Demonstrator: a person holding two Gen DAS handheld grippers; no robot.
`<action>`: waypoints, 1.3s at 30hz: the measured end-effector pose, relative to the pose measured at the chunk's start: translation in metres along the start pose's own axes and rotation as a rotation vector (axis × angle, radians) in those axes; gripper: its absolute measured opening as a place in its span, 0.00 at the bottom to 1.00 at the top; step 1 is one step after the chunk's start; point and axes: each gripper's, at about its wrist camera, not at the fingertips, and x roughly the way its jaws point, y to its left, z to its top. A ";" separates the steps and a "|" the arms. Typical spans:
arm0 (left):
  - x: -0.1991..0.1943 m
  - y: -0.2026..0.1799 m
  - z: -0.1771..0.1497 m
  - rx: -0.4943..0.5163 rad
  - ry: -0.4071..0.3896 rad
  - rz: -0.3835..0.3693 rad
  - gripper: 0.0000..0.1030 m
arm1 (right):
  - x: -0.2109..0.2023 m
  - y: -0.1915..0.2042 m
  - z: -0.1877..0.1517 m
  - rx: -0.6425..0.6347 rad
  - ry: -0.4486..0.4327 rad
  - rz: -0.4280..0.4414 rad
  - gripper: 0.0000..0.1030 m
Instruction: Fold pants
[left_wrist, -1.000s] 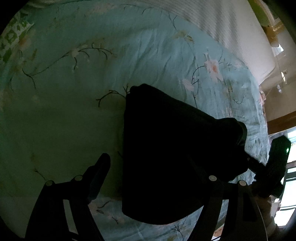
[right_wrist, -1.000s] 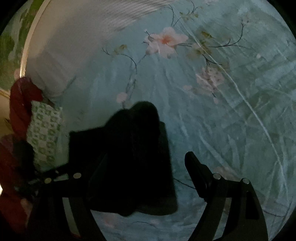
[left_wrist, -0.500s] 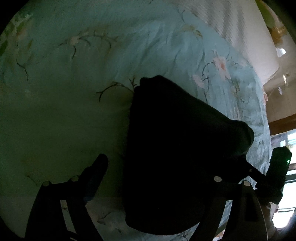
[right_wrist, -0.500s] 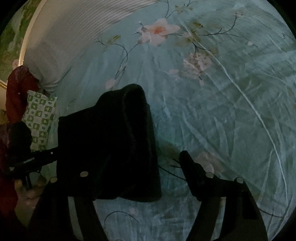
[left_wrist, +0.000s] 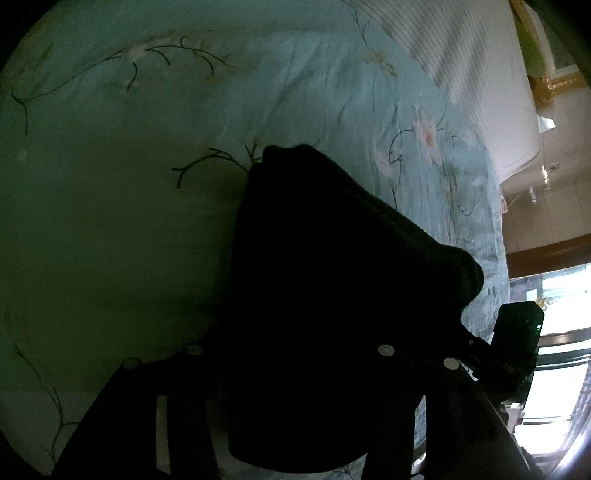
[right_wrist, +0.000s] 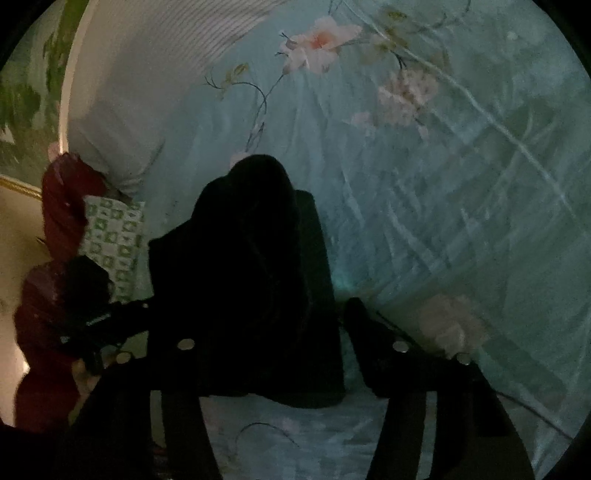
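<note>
- Pants (left_wrist: 325, 295), black and already folded into a thick bundle, sit on our teal floral bedsheet (left_wrist: 110, 221).
- In the left wrist view the bundle's long axis runs from near the camera up and away, its narrow end pointing toward the striped pillow (left_wrist: 480, 74).
- Left gripper (left_wrist: 291, 354): fingers lost in the dark fabric, so we honestly can't tell their state.
- Right gripper (right_wrist: 295, 339): jaws spread wide, 1 finger (right_wrist: 369, 332) bare beside the pants (right_wrist: 251, 277), the other hidden by them.

Floral teal bedsheet (right_wrist: 424, 192), striped pillow (right_wrist: 147, 92), green-checked cushion (right_wrist: 114, 236).
</note>
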 end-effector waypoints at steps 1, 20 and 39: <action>-0.001 -0.001 -0.001 -0.001 -0.002 0.000 0.44 | -0.001 -0.001 -0.001 0.005 -0.002 0.009 0.50; -0.087 -0.010 0.008 0.017 -0.191 0.017 0.30 | -0.008 0.094 0.031 -0.200 -0.038 0.099 0.39; -0.124 0.080 0.058 -0.103 -0.281 0.114 0.30 | 0.092 0.163 0.081 -0.319 0.063 0.101 0.38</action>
